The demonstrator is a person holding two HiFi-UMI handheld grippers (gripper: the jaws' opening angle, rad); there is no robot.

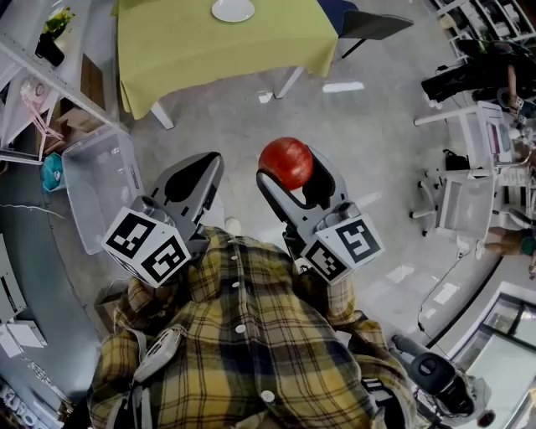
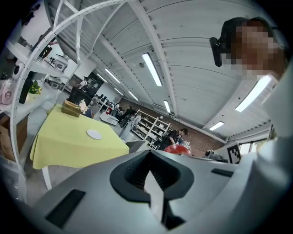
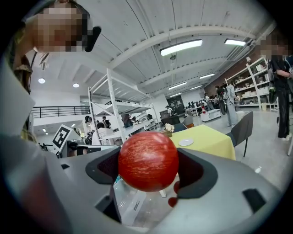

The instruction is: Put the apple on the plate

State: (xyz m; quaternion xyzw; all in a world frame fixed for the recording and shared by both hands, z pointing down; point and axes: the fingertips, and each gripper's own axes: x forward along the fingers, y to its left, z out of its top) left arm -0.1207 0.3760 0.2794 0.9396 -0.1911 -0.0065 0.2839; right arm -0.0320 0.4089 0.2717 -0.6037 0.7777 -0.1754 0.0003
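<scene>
Fingers [image 1: 270, 191] of my right gripper [image 1: 295, 172] clench the apple [image 1: 286, 162], left gripper [image 1: 209, 163] closed empty, plate [image 1: 233, 9] well ahead on the surface [image 1: 184, 50].

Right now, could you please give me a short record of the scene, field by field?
apple: red, clamped in the right gripper, off the table
right gripper: shut on the apple
left gripper: jaws together, holding nothing
plate: white, empty, on the table
table: yellow cloth, ahead of the person
task state: apple not yet on the plate
</scene>
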